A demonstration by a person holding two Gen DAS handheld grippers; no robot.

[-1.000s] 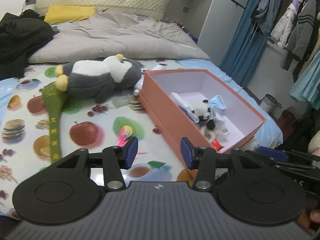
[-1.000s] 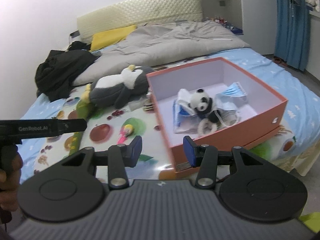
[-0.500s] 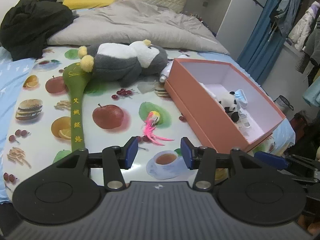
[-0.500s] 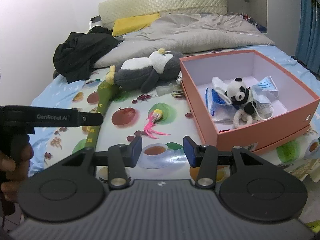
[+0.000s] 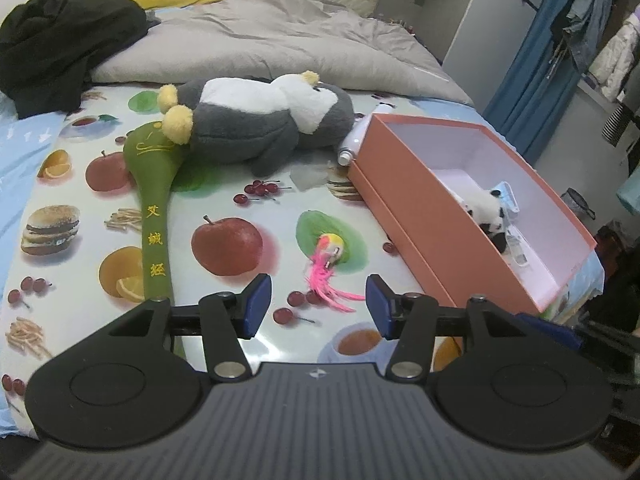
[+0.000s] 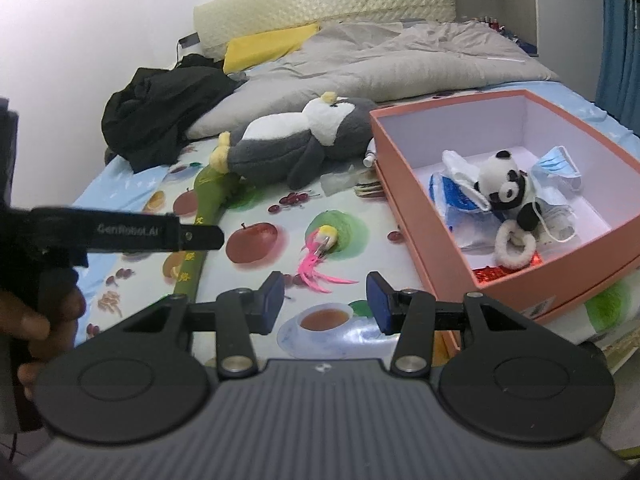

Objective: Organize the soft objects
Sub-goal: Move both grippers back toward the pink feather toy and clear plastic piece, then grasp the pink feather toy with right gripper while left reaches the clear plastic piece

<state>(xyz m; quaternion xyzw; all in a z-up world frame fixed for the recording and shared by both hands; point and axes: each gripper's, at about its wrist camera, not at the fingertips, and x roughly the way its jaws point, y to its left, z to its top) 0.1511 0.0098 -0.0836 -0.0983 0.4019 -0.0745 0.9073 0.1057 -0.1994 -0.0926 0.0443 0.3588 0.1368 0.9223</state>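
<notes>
Both fingers (image 5: 256, 305) stand apart, empty, near the box (image 5: 432, 216); closing carelessly could pinch only the feather toy's (image 5: 328, 268) wispy tail, dropping it.

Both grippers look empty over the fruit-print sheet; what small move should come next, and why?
Probably ease the left gripper forward and down onto the pink feather toy. Its jaws have just been opening, nothing is between them, and the toy lies loose on the sheet just ahead, outside the orange box. The right gripper is also open and empty.
</notes>
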